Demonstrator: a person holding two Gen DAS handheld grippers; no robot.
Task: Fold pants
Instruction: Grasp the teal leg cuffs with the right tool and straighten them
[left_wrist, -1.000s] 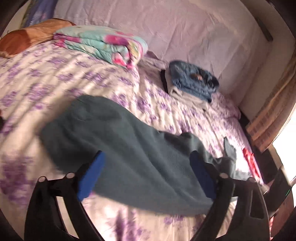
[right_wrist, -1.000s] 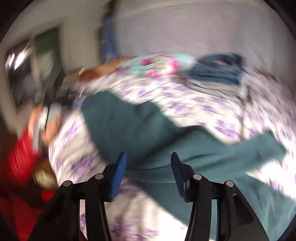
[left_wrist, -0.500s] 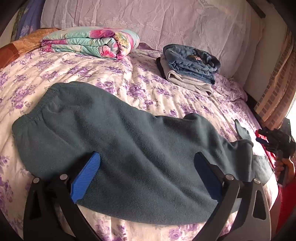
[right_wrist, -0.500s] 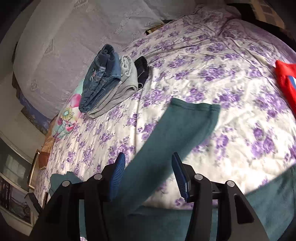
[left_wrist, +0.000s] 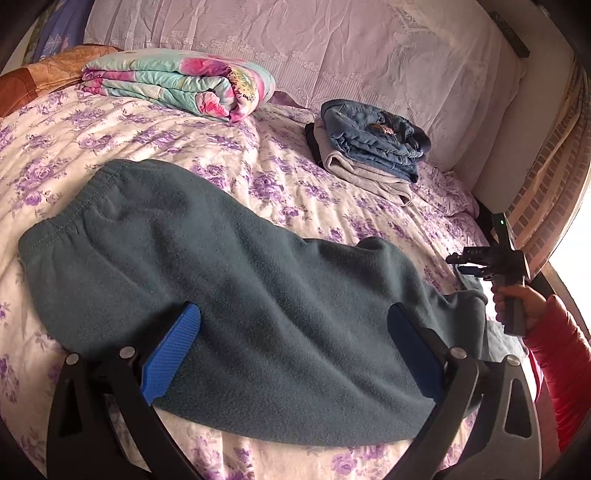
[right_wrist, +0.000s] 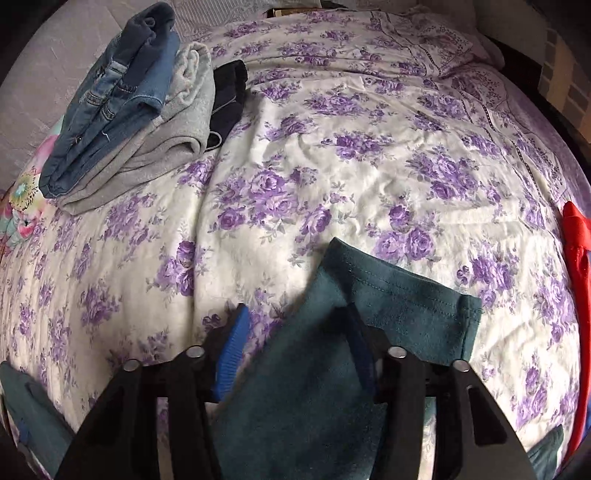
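On floral bedsheet (left_wrist: 155, 133): teal fleece pants (left_wrist: 229, 280). Left gripper (left_wrist: 291, 354) wide, empty. Right gripper (right_wrist: 295, 350), 3 o'clock, jaws just closing around leg hem (right_wrist: 402, 291), seemingly ungripped.

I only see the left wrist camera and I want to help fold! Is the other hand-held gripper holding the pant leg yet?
Observer: Not yet. The teal pant leg lies between the fingers of the right hand-held gripper; its jaws have just been closing, one pad not touching.
Operator: Where's its end?
Observer: The stitched cuff lies flat past the fingertips.
Operator: Anything nearby?
Observer: A red cloth at the bed's edge.
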